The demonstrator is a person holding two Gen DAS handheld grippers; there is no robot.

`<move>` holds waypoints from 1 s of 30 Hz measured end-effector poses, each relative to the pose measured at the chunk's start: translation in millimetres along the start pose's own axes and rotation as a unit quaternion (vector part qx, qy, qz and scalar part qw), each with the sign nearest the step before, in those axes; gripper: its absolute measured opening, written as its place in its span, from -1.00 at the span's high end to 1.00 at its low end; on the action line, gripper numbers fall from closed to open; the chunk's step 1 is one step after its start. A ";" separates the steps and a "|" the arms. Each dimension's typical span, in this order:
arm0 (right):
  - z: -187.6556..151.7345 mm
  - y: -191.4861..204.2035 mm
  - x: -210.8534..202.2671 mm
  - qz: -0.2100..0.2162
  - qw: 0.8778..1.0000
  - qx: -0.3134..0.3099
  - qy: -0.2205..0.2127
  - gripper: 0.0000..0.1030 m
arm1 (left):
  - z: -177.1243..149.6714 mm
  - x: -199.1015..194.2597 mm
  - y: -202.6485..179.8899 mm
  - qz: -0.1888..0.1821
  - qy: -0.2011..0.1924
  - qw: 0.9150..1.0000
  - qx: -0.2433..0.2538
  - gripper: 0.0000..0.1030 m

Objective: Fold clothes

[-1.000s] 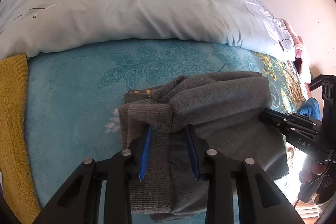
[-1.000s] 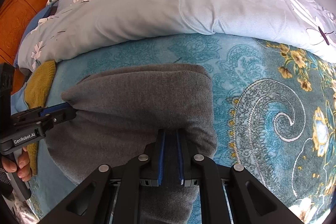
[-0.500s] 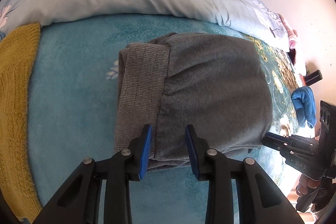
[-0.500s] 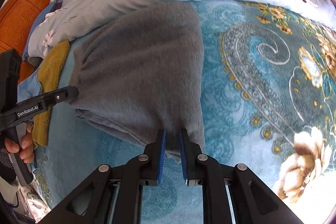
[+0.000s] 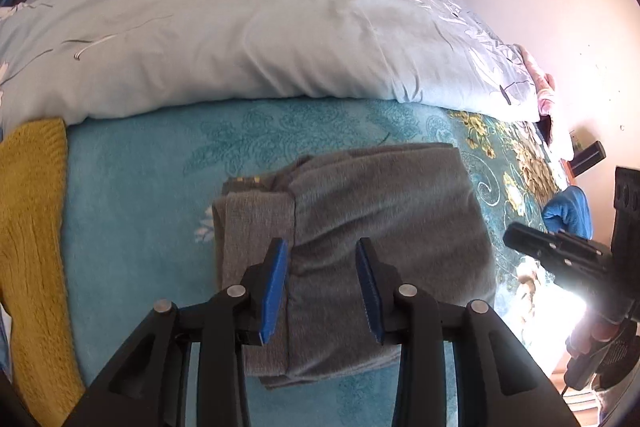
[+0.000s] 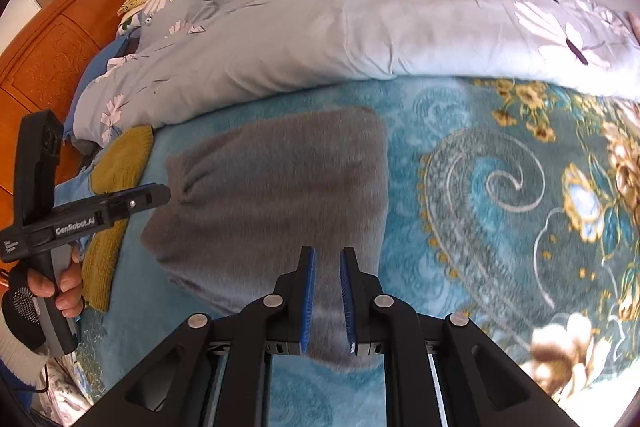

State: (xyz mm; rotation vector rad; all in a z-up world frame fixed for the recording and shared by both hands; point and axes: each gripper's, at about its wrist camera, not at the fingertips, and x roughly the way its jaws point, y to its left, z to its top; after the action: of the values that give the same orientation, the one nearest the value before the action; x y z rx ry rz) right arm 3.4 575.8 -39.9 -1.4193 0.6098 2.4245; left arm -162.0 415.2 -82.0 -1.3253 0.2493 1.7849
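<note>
Grey garment [image 5: 360, 251]: lies folded on the teal blanket [image 5: 132, 211], below the pale floral duvet [image 5: 248, 27] | My left gripper [image 5: 322, 287]: jaws wide apart, straddling the fold's near edge, gripping nothing | My right gripper [image 6: 327, 297]: blue pads parted a little, grey cloth between them, grip unclear | Mustard knit [image 5: 28, 227]: at the blanket's left edge.

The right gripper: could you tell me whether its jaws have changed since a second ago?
Yes. The right gripper was clamped on the grey sweater near its edge; now its jaws stand apart, with the sweater lying folded on the teal blanket.
</note>
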 end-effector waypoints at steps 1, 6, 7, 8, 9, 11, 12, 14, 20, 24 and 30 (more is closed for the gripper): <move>10.4 -1.5 6.4 0.001 1.000 0.002 -0.004 0.70 | 3.1 4.7 -0.6 0.008 0.002 1.000 0.004 0.27; 46.4 -8.9 41.5 0.010 1.000 0.019 0.000 0.70 | 5.3 34.0 13.7 0.011 0.033 0.999 -0.023 0.27; 48.4 -9.6 49.2 0.009 1.000 0.021 0.006 0.70 | 3.8 38.9 16.3 0.010 0.039 0.999 -0.028 0.27; 48.9 -10.7 56.8 0.007 1.000 0.022 0.015 0.70 | 1.7 41.2 17.0 0.011 0.041 0.999 -0.026 0.27; 49.1 -11.8 64.5 0.005 0.999 0.023 0.023 0.70 | -0.4 43.6 17.7 0.013 0.043 0.999 -0.024 0.27; 47.3 -15.1 72.9 0.007 0.999 0.028 0.030 0.70 | -2.2 45.4 17.9 0.012 0.045 0.999 -0.023 0.27; 46.4 -16.8 75.2 0.008 0.999 0.030 0.032 0.69 | -1.7 45.4 18.5 0.010 0.046 0.999 -0.024 0.27; 45.6 -19.3 77.8 0.011 0.999 0.034 0.032 0.70 | -0.4 44.6 19.5 0.006 0.047 0.998 -0.028 0.27; 47.3 -13.9 57.3 0.014 1.000 0.022 0.016 0.68 | 1.8 22.0 14.8 0.010 0.034 0.999 -0.025 0.26; 36.4 -7.8 37.8 0.009 1.000 0.015 0.012 0.63 | -9.0 1.1 18.8 0.012 0.017 0.998 -0.056 0.10; 4.4 -4.3 23.0 -0.003 0.999 0.018 0.031 0.36 | -36.6 -1.5 30.1 0.033 0.034 0.995 -0.086 -0.21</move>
State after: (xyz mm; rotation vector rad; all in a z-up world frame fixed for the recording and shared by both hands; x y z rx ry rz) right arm -9.3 582.0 -59.0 -1.4832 0.6587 2.3610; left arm -159.2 374.1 -105.5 -1.5170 0.1809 1.8531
